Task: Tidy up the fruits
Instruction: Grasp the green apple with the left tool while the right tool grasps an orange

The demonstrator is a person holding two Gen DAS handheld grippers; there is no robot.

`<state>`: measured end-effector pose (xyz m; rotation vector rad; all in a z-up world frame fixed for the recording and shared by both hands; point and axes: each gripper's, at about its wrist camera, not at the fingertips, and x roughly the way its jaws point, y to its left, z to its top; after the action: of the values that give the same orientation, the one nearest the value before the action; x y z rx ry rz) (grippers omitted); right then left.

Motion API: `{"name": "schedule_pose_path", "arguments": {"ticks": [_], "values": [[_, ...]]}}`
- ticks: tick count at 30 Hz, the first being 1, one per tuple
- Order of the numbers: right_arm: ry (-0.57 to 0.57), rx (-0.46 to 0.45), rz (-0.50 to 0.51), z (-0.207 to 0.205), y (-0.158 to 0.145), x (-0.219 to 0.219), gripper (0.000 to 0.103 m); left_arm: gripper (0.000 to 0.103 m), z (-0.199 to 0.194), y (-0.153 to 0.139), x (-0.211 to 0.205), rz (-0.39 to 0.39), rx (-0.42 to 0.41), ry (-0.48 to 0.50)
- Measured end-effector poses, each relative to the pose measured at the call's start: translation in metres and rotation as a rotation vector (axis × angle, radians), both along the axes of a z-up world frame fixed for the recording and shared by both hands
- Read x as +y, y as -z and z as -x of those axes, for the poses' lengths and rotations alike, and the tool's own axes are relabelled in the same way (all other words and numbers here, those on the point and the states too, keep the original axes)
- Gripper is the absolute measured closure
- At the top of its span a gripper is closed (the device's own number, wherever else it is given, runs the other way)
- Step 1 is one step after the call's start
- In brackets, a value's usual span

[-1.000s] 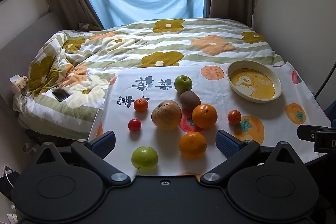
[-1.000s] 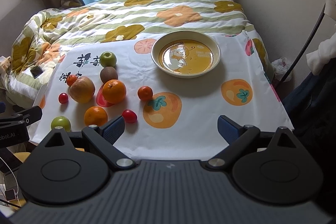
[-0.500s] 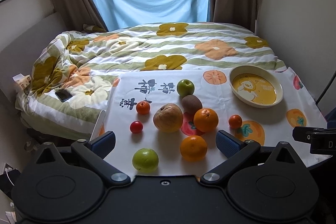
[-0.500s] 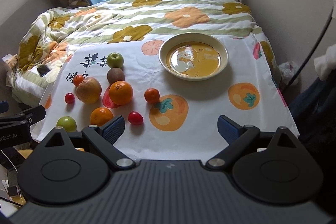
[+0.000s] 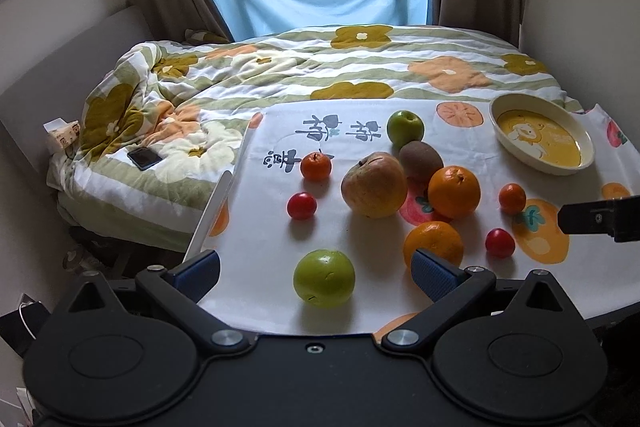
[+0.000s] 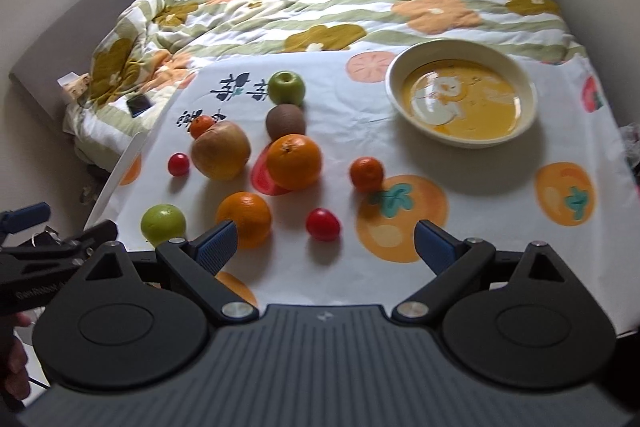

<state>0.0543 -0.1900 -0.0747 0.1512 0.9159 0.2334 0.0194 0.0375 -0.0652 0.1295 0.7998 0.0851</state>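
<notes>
Fruits lie on a white printed cloth (image 5: 360,131): a near green apple (image 5: 324,283), two oranges (image 5: 454,191) (image 5: 434,243), a big yellow-red apple (image 5: 374,185), a kiwi (image 5: 421,155), a far green apple (image 5: 405,127), small red fruits (image 5: 302,205) (image 5: 500,242) and small orange ones (image 5: 316,166) (image 5: 512,198). A cream and yellow bowl (image 5: 544,143) stands empty at the far right; it also shows in the right wrist view (image 6: 460,99). My left gripper (image 5: 316,275) is open around the near green apple, apart from it. My right gripper (image 6: 326,247) is open, just short of a small red fruit (image 6: 323,224).
The cloth covers a table that abuts a bed with a flowered quilt (image 5: 320,67). A phone (image 5: 144,158) lies on the quilt at the left. The right gripper's body (image 5: 600,217) shows at the right edge. Walls stand close on both sides.
Both grippers have moved forward and lower toward the fruits. The left one now frames the near green apple; the right one has shifted left toward the small red fruit. Jaws stay open.
</notes>
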Motion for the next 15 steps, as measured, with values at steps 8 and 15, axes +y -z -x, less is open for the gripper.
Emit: {"name": "schedule_pose_path", "arguments": {"ticks": [8, 15], "values": [[0.018, 0.028, -0.092, -0.016, 0.040, 0.028, 0.000, 0.003, -0.022, 0.050, 0.016, -0.018, 0.055, 0.094], [0.077, 0.129, -0.207, -0.026, 0.070, 0.042, 0.000, 0.008, -0.033, 0.075, 0.020, -0.038, 0.101, 0.175]]}}
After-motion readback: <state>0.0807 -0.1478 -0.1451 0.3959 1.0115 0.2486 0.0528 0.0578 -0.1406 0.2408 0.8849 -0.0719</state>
